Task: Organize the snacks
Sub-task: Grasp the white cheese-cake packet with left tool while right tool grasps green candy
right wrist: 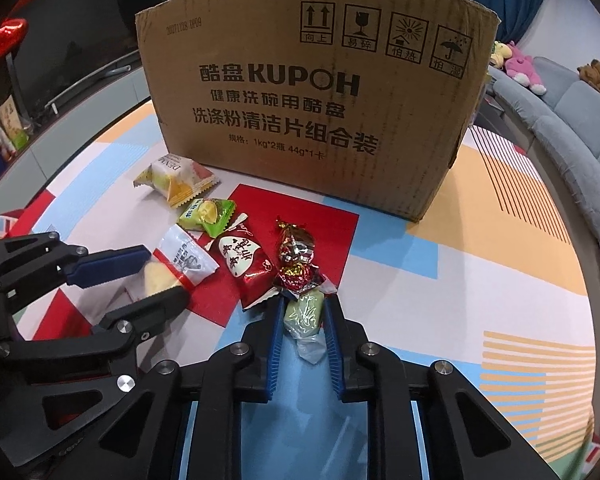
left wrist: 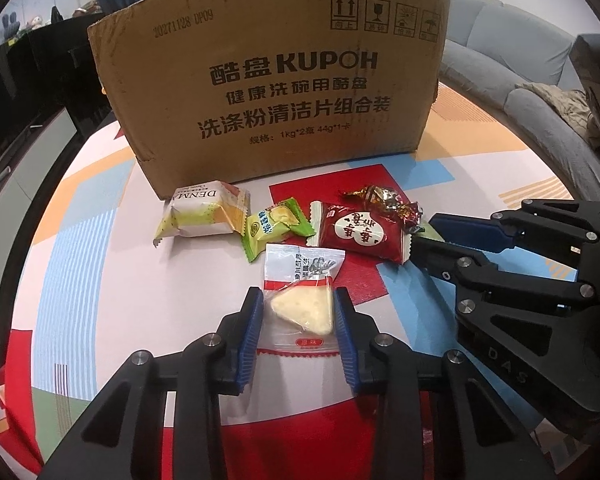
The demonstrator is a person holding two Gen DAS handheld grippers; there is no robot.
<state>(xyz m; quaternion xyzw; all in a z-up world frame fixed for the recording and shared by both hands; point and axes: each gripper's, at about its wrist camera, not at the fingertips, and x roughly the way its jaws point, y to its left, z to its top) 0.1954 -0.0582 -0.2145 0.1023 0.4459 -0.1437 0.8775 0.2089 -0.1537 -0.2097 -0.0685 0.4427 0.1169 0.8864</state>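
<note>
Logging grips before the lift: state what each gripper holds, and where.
Left gripper pinches the clear packet with the triangular pastry by the pastry's two sides. Right gripper clamps the green candy across its middle.

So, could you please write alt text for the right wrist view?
The right tool is shut on a pale green wrapped candy on a colourful table. Other snack packets lie beyond it, before a cardboard box; the left tool grips a clear packet.
</note>
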